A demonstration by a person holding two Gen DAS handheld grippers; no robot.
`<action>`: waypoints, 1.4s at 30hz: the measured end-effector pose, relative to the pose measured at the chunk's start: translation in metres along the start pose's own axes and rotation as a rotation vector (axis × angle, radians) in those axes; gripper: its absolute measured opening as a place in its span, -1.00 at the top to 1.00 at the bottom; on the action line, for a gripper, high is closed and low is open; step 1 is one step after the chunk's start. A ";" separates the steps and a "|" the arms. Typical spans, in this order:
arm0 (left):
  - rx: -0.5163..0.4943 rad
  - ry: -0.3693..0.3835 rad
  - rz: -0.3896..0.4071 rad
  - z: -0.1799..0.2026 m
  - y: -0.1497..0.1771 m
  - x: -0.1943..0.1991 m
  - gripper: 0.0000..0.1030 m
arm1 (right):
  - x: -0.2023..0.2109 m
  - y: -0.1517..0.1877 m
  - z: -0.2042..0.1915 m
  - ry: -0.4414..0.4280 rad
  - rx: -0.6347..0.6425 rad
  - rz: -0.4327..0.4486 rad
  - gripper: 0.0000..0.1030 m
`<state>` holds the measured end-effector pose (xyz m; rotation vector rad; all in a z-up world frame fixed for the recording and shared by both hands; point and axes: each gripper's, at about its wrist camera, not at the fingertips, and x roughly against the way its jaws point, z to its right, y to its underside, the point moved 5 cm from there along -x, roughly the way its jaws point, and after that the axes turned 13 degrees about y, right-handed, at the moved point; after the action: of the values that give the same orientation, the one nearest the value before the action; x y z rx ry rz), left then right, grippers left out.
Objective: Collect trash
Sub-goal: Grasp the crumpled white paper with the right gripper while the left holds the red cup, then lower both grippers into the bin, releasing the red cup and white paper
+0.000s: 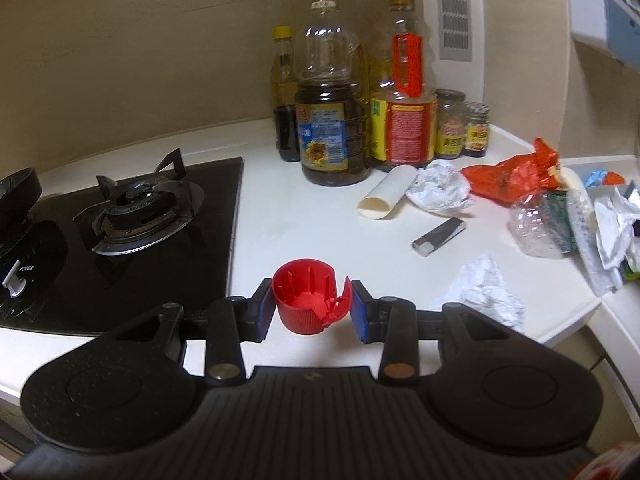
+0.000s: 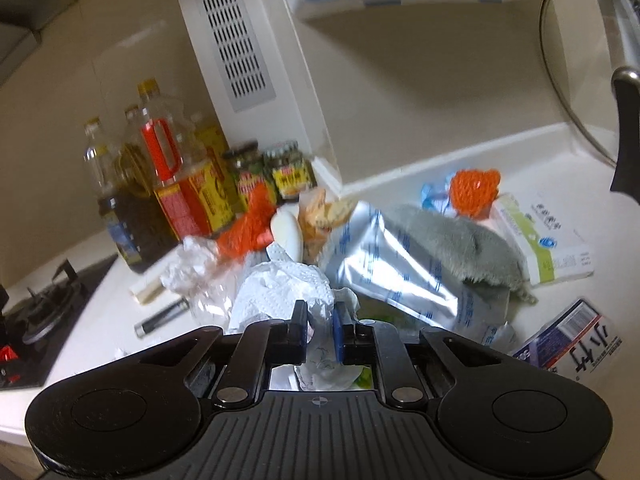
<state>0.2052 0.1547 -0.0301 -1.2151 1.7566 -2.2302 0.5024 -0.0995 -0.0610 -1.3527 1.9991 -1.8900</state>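
My left gripper [image 1: 312,312] is shut on a red plastic bottle cap [image 1: 304,296], held open side up just above the white counter [image 1: 304,216], with its torn flap toward the right pad. In the right wrist view my right gripper [image 2: 320,328] is shut on a crumpled white paper towel [image 2: 280,288] at the near edge of a heap of trash. Part of the towel bulges out above the fingers and part hangs below them. A silver foil pouch [image 2: 400,272] and a red plastic bag [image 1: 508,176] lie in the heap.
A black gas stove [image 1: 132,216] sits left of the cap. Oil bottles [image 1: 332,120] and jars [image 1: 450,124] stand at the back wall. A cardboard tube [image 1: 384,198], a lighter [image 1: 438,236] and crumpled paper [image 1: 490,292] lie on the counter. A grey cloth [image 2: 452,244], cartons [image 2: 540,236] and a glass lid [image 2: 580,60] are on the right.
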 end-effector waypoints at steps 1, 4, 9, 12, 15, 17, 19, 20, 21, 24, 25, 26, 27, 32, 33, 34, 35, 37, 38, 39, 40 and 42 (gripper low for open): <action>-0.005 0.009 0.002 0.002 -0.001 0.002 0.29 | 0.004 -0.002 0.000 -0.002 -0.006 0.013 0.76; -0.021 0.048 0.012 0.009 -0.002 0.008 0.29 | 0.019 -0.009 -0.002 0.002 -0.016 0.051 0.76; -0.051 0.142 0.017 0.022 -0.001 0.015 0.29 | 0.051 -0.010 -0.007 0.023 -0.034 0.084 0.76; -0.073 0.204 0.009 0.031 0.001 0.019 0.29 | 0.072 -0.004 -0.013 0.039 -0.040 0.083 0.76; -0.102 0.271 -0.004 0.039 0.007 0.025 0.29 | 0.094 0.007 -0.018 0.058 -0.052 0.080 0.76; -0.123 0.311 -0.014 0.044 0.013 0.029 0.29 | 0.107 0.017 -0.021 0.070 -0.067 0.067 0.76; -0.139 0.350 -0.027 0.049 0.019 0.032 0.29 | 0.119 0.029 -0.026 0.077 -0.077 0.050 0.76; -0.146 0.370 -0.033 0.051 0.023 0.034 0.29 | 0.125 0.035 -0.029 0.080 -0.078 0.042 0.76; -0.154 0.389 -0.041 0.054 0.028 0.035 0.29 | 0.129 0.041 -0.033 0.083 -0.078 0.034 0.76; -0.177 0.441 -0.072 0.061 0.044 0.037 0.29 | 0.138 0.064 -0.043 0.094 -0.072 -0.004 0.76; -0.185 0.456 -0.086 0.063 0.051 0.037 0.29 | 0.139 0.072 -0.046 0.099 -0.071 -0.020 0.76; -0.190 0.467 -0.100 0.065 0.057 0.036 0.29 | 0.140 0.081 -0.049 0.104 -0.070 -0.037 0.76; -0.193 0.479 -0.113 0.066 0.063 0.035 0.29 | 0.140 0.090 -0.054 0.108 -0.066 -0.056 0.76; -0.205 0.521 -0.168 0.069 0.095 0.026 0.29 | 0.135 0.136 -0.075 0.118 -0.029 -0.128 0.76; -0.208 0.528 -0.182 0.069 0.100 0.023 0.29 | 0.132 0.146 -0.078 0.125 -0.025 -0.147 0.76; -0.212 0.538 -0.197 0.070 0.107 0.019 0.29 | 0.129 0.155 -0.080 0.134 -0.019 -0.161 0.76; -0.215 0.544 -0.211 0.071 0.113 0.015 0.29 | 0.126 0.164 -0.082 0.144 -0.008 -0.171 0.76; -0.224 0.555 -0.233 0.074 0.126 0.008 0.29 | 0.118 0.183 -0.085 0.175 0.024 -0.195 0.76; -0.229 0.563 -0.243 0.075 0.133 0.004 0.29 | 0.113 0.192 -0.086 0.183 0.034 -0.204 0.76; -0.232 0.568 -0.254 0.077 0.139 -0.001 0.29 | 0.107 0.201 -0.086 0.195 0.050 -0.210 0.76; -0.236 0.577 -0.266 0.079 0.146 -0.007 0.29 | 0.100 0.210 -0.086 0.210 0.070 -0.220 0.76; -0.243 0.588 -0.288 0.083 0.159 -0.018 0.29 | 0.087 0.227 -0.082 0.226 0.078 -0.243 0.76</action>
<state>0.2025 0.0416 -0.1699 -0.9520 2.2258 -2.8305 0.2810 -0.1243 -0.1887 -1.4792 1.9027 -2.2946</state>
